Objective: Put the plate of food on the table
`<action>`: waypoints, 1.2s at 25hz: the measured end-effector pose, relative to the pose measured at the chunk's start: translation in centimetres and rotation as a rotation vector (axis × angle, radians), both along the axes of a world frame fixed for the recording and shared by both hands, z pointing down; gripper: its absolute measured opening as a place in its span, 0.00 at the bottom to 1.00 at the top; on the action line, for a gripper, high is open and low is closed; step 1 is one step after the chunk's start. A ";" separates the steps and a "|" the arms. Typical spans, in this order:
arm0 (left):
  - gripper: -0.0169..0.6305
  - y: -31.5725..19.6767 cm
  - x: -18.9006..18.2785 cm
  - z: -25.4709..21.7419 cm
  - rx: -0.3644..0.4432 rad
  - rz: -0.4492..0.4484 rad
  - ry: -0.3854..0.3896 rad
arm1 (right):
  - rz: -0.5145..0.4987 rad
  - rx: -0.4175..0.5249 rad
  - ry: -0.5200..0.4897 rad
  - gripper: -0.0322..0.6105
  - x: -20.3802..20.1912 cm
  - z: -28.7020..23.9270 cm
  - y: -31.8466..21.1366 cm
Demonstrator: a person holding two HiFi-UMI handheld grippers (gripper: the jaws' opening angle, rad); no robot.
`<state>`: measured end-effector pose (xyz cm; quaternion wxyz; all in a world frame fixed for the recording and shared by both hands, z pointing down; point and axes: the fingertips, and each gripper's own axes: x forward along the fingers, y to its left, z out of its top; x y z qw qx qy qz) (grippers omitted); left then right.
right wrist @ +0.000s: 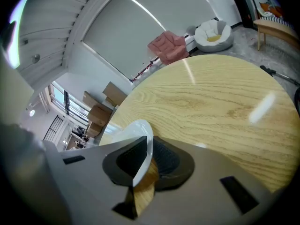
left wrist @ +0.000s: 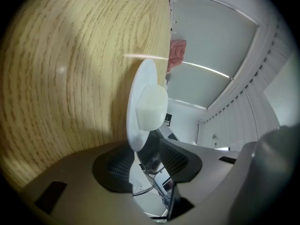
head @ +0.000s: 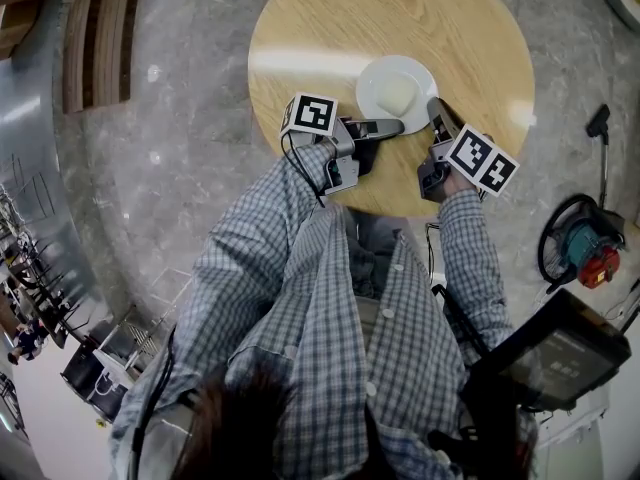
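A white plate [head: 380, 76] with a pale block of food [head: 397, 94] lies flat on the round wooden table [head: 330, 28], near its front edge. My left gripper [head: 395, 126] is at the plate's near rim. In the left gripper view the plate [left wrist: 140, 83] and its food [left wrist: 152, 107] stand between the pads of the left gripper [left wrist: 143, 161], which are spread wide with gaps on both sides. My right gripper [head: 436, 110] is at the plate's right rim. In the right gripper view the right gripper [right wrist: 145, 161] pinches the plate's thin edge [right wrist: 136, 130].
A teal and red machine [head: 585, 248] with a coiled cable sits on the stone floor to the right. A dark device [head: 560, 353] is at lower right. Wooden slats [head: 95, 28] lie at upper left. Beyond the table [right wrist: 211, 107] stand a pink chair [right wrist: 168, 46] and a white cushion seat [right wrist: 213, 34].
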<state>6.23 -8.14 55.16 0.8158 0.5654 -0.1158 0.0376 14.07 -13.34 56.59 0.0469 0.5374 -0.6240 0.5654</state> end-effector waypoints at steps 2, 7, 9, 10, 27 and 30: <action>0.26 -0.1 0.1 0.0 0.001 -0.005 0.006 | -0.022 0.010 0.018 0.12 -0.1 -0.1 -0.3; 0.26 -0.5 0.0 -0.1 -0.008 -0.046 0.027 | -0.075 0.037 0.047 0.12 -0.3 -0.2 -0.9; 0.26 -0.5 0.0 -0.1 -0.011 -0.050 0.030 | -0.085 0.034 0.061 0.12 -0.3 0.0 -0.8; 0.26 -0.4 0.0 -0.1 -0.012 -0.050 0.030 | -0.090 0.029 0.072 0.12 -0.2 0.2 -0.7; 0.26 -0.6 0.2 -0.2 -0.028 -0.064 0.051 | -0.068 0.097 0.050 0.22 1.1 -1.7 -1.2; 0.26 -0.5 0.2 0.0 -0.032 -0.066 0.051 | -0.018 0.088 -0.020 0.22 1.3 -2.4 -0.3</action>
